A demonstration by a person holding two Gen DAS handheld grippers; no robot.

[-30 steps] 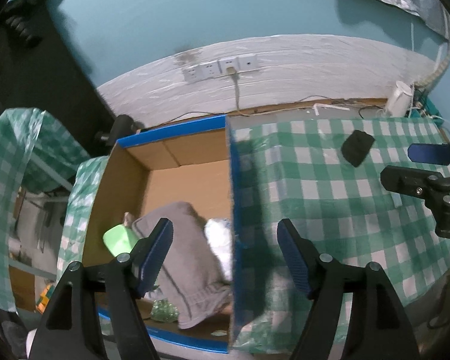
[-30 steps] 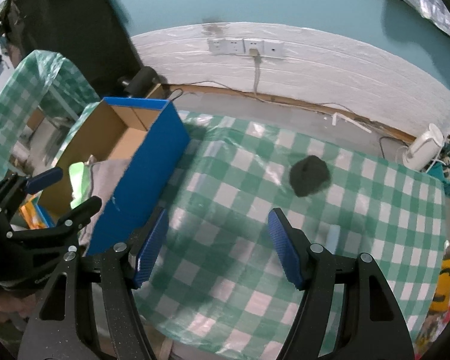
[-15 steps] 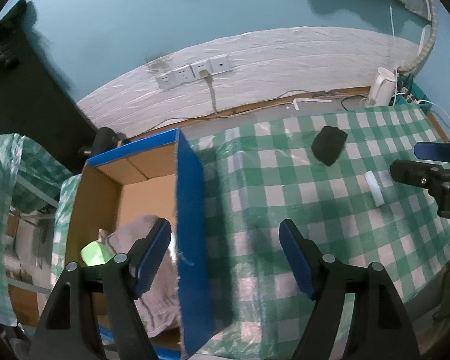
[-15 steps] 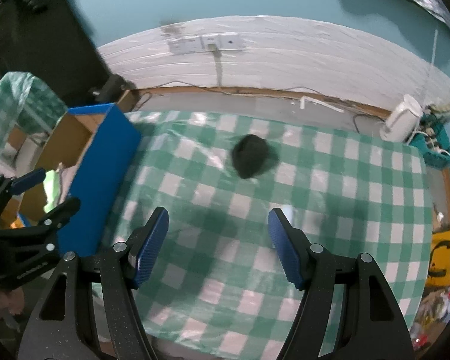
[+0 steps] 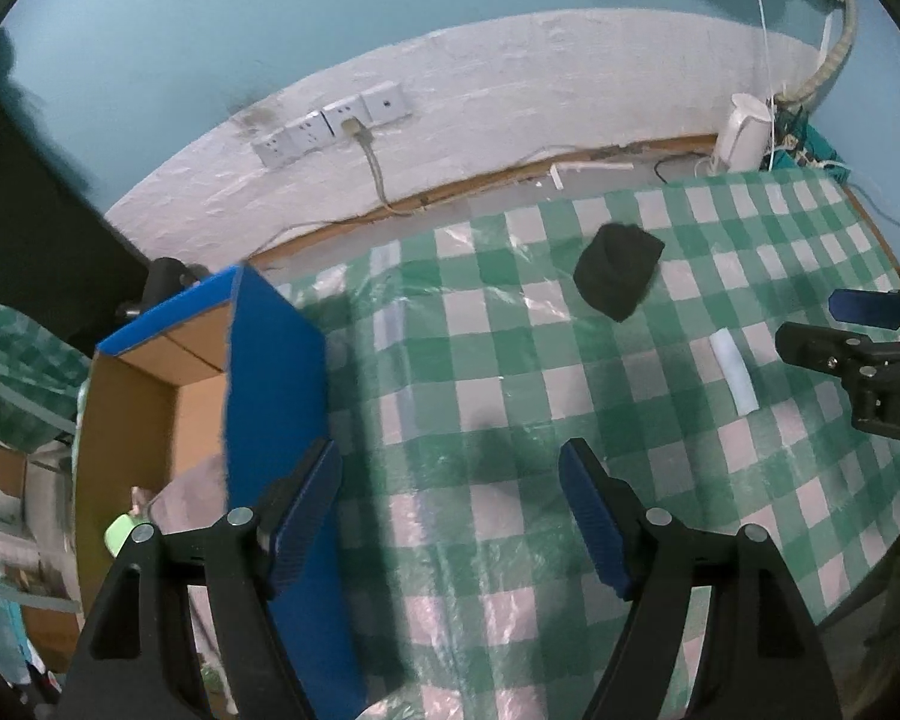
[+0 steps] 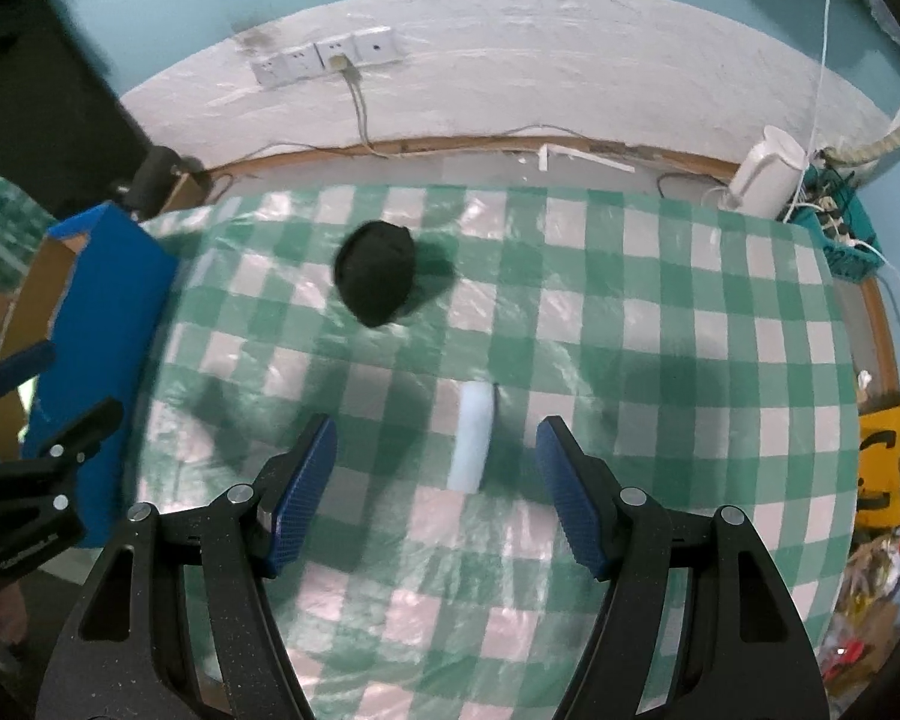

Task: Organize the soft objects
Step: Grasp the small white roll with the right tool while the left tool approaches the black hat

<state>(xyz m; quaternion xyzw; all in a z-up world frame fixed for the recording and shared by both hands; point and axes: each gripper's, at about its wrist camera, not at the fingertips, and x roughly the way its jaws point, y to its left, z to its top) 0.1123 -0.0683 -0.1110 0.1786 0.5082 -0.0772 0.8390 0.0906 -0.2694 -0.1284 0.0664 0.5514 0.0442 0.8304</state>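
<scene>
Checked tablecloth (image 6: 630, 312); right gripper (image 6: 435, 480) spread, empty; left gripper (image 5: 450, 516) spread, empty; lettering "DA" visible.

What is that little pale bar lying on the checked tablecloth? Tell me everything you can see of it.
The pale bar is a small, straight block, whitish with a faint blue tint; it looks soft, perhaps foam, though that is uncertain. It lies flat and alone on the green-and-white checked tablecloth, casting a thin shadow along one long side. The black bundle sits apart from it, farther back. Nothing touches the bar: the right gripper hangs above it, jaws open and empty.
</scene>
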